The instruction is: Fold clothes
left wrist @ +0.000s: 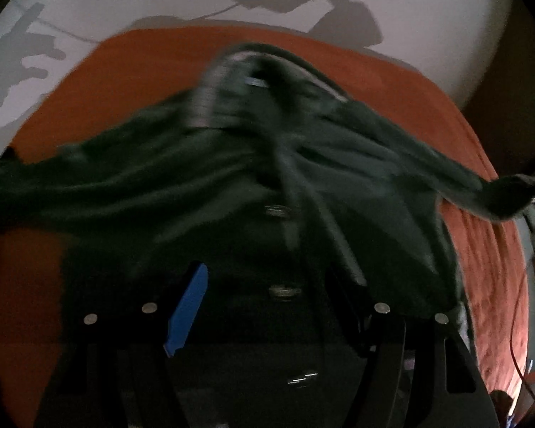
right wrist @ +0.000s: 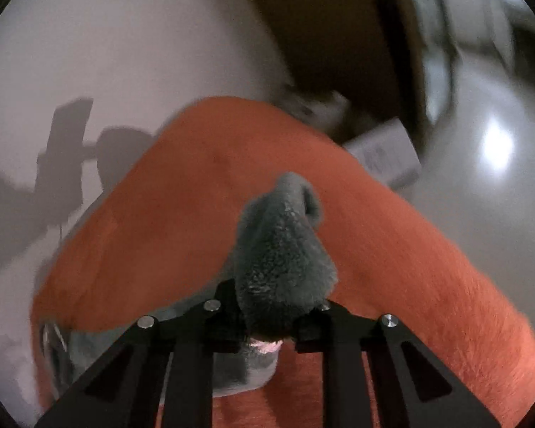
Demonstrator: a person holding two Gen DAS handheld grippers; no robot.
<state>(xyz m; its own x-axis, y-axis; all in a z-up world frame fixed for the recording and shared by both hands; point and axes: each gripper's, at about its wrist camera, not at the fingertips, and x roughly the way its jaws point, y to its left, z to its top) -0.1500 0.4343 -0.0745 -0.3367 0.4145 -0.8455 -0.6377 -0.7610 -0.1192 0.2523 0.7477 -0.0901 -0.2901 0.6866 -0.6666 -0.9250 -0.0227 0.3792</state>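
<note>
Left wrist view showed a dark green garment (left wrist: 182, 192) heaped across an orange blanket (left wrist: 153, 71), with a row of pale buttons running down its middle and a striped collar at the top. At the far left, hand-shaped shadows fell on the white wall (left wrist: 428, 10) behind the blanket. The left claw (left wrist: 267, 303) stood wide, a blue pad on its left finger, and the cloth lay loose between the fingers and over the right one, hiding its tip; the pads did not press on it. To the right, one end of the garment stretched out taut toward the frame's edge, off the blanket.

Right wrist view, from the left: a grey shadow on the wall, then the orange blanket, and at centre a bunched end of the garment (right wrist: 281, 249) that rose out of the right claw (right wrist: 271, 321), which was clamped narrowly on it. Behind, to the right, lay a white box (right wrist: 385, 153) and a blurred, glossy floor (right wrist: 481, 196).
</note>
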